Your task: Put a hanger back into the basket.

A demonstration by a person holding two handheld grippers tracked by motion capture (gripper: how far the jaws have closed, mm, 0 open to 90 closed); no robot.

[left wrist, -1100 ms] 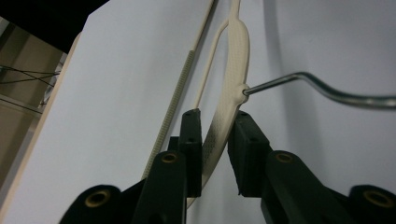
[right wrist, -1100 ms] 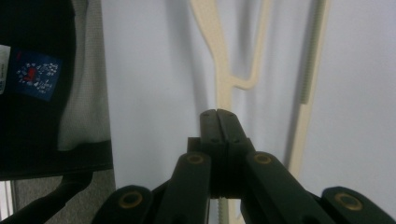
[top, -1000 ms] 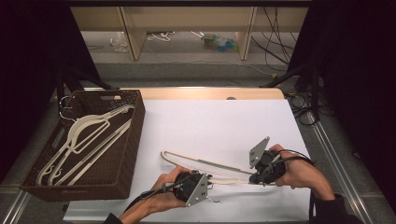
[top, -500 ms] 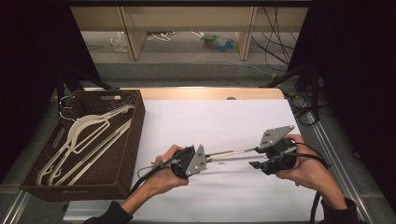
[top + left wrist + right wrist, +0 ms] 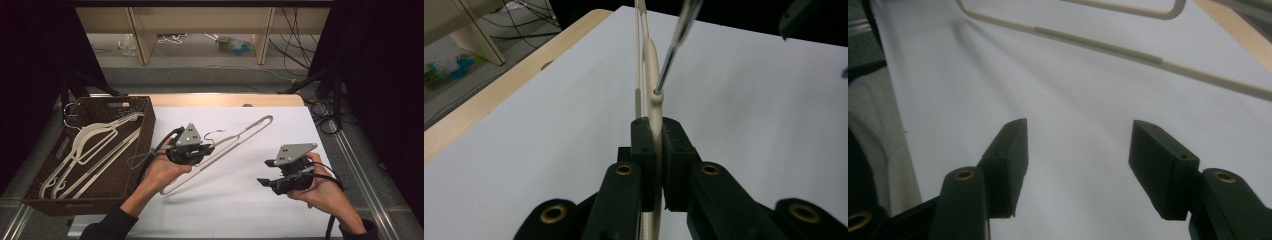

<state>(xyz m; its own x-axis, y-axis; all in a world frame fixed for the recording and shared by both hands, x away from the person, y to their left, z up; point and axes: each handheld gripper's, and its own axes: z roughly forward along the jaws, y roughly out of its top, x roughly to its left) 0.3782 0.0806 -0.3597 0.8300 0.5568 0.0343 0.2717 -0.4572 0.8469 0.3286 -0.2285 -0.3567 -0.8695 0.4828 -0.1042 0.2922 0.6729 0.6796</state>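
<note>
A cream plastic hanger with a metal hook hangs tilted above the white table sheet, its far end toward the back right. My left gripper is shut on the hanger's neck, and in the left gripper view the pads clamp the cream bar just below the hook. My right gripper stands open at the front right, apart from the hanger. Its jaws have just been opening and nothing is between them. The hanger's lower bar runs across farther off.
A dark woven basket at the left holds several cream hangers. The white sheet covers the table, with a wooden edge at the back. Dark stands and cables flank both sides.
The hanger was lifted off the sheet by both grippers. The right gripper then let go and opened, while the left swung the hanger up and leftward.
</note>
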